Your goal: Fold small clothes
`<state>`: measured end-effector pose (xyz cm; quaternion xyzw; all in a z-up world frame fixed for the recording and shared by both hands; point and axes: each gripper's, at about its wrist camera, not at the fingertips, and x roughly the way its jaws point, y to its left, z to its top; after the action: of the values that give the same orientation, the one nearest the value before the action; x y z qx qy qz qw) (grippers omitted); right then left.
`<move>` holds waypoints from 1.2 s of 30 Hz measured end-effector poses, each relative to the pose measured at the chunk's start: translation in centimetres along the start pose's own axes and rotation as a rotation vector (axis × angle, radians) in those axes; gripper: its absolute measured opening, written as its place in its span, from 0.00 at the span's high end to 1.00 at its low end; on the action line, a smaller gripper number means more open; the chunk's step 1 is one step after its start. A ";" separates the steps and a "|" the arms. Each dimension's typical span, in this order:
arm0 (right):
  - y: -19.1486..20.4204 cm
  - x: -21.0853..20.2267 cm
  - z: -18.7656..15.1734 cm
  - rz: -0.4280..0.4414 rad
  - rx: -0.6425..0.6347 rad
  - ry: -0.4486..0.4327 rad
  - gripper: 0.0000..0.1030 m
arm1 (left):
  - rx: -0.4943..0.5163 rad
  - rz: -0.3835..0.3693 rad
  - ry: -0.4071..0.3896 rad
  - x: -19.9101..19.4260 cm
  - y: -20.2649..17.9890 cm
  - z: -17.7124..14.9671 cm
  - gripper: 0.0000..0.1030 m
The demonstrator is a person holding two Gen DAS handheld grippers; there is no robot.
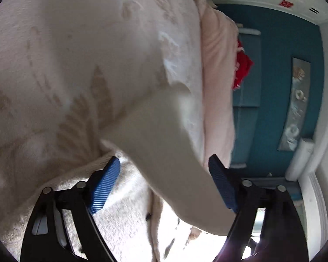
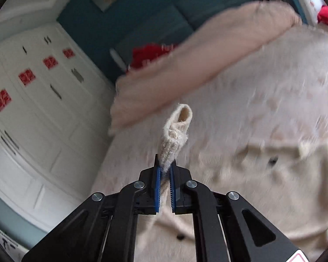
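- Two grippers are on one cream knit garment (image 2: 273,185), which is spread over the patterned bedspread (image 1: 54,54).
- The right gripper (image 2: 165,170) has its blue pads pinched tight on a ribbed cuff (image 2: 177,135). The sleeve rises straight ahead along the fingers, its open end pointing toward the pink blanket (image 2: 185,65) at the bed's far edge.
- The left gripper (image 1: 164,163) is spread wide. The sleeve (image 1: 164,135) runs diagonally through the gap and touches the right-hand pad, ungripped.
- Likely next: the right, already holding, carries the cuff across the body. The long axis of the sleeve decides the fold line.
- Motion blur hides the garment's exact outline.
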<state>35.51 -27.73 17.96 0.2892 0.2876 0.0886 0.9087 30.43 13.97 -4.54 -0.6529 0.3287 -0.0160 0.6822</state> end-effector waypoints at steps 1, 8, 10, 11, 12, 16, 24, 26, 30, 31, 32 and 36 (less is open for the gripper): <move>-0.6 -1.1 1.1 -0.025 -0.012 -0.025 0.94 | 0.008 0.017 -0.009 0.2 -0.2 0.0 0.34; -13.4 -3.7 -1.3 -0.256 0.083 0.032 0.94 | 0.101 0.152 0.058 2.9 0.6 -1.3 0.91; -17.5 -2.9 -3.8 -0.313 0.134 0.102 0.94 | 0.181 0.184 0.038 3.1 0.4 -2.1 0.92; -19.4 -2.4 -5.6 -0.338 0.156 0.140 0.94 | 0.226 0.202 0.028 3.2 0.1 -2.4 0.92; -20.7 -2.0 -7.1 -0.355 0.176 0.172 0.94 | 0.264 0.221 0.019 3.2 -0.3 -2.6 0.92; -21.6 -2.1 -9.2 -0.322 0.193 0.148 0.92 | 0.314 0.238 0.001 3.3 -0.8 -2.7 0.93; -19.3 -4.6 -6.3 -0.215 0.144 0.030 0.94 | 0.421 0.274 -0.038 3.5 -1.5 -3.5 0.92; -19.2 -5.9 -6.8 -0.234 0.121 -0.005 0.94 | 0.465 0.283 -0.038 3.5 -1.4 -3.9 0.91; -22.7 -3.1 -10.6 -0.350 0.122 0.174 0.97 | 0.602 0.298 -0.055 3.8 -1.8 -5.0 0.91; -22.1 -4.0 -10.3 -0.345 0.121 0.141 0.95 | 0.645 0.299 -0.066 3.8 -1.8 -5.4 0.91; -21.6 -4.4 -9.8 -0.349 0.134 0.135 0.94 | 0.665 0.290 -0.075 3.7 -1.7 -5.6 0.91; -16.8 -7.2 -8.2 -0.485 0.023 0.002 0.82 | 0.651 0.223 -0.088 3.3 -0.8 -5.3 0.91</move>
<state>24.79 -39.90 6.19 0.2219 0.3507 -0.1351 0.8997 30.85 7.70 -4.91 -0.3611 0.3460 -0.0173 0.8658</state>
